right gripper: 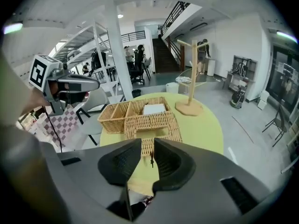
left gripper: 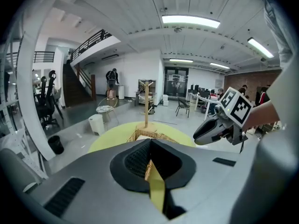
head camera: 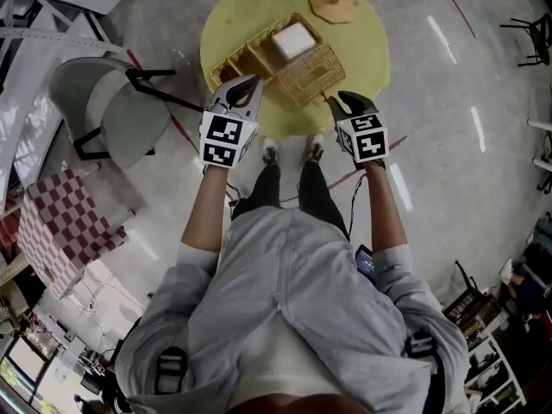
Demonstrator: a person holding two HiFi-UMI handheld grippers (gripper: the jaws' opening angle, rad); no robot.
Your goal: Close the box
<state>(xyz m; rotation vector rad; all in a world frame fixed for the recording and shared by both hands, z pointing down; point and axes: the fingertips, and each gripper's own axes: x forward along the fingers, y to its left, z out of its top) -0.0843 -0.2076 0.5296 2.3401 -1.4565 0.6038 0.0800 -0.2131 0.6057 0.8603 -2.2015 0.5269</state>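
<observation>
A wicker box [head camera: 252, 57] stands on the round yellow table [head camera: 366, 54]. Its woven lid [head camera: 312, 72] lies folded open toward me. A white block [head camera: 293, 39] rests in one compartment. The right gripper view shows the box [right gripper: 122, 112], the lid [right gripper: 161, 123] and a small dark clasp hanging at the lid's near edge. My right gripper [right gripper: 147, 143] is open just short of that edge, with nothing between its fingers. My left gripper [head camera: 252, 83] hovers at the box's near left corner; its tips meet [left gripper: 150, 141] and hold nothing.
A wooden stand [head camera: 335, 3] rises at the table's far side, behind the box. A grey chair [head camera: 112, 110] sits left of the table, with a red-and-white checkered cloth [head camera: 60, 227] nearer me. My feet stand at the table's near edge.
</observation>
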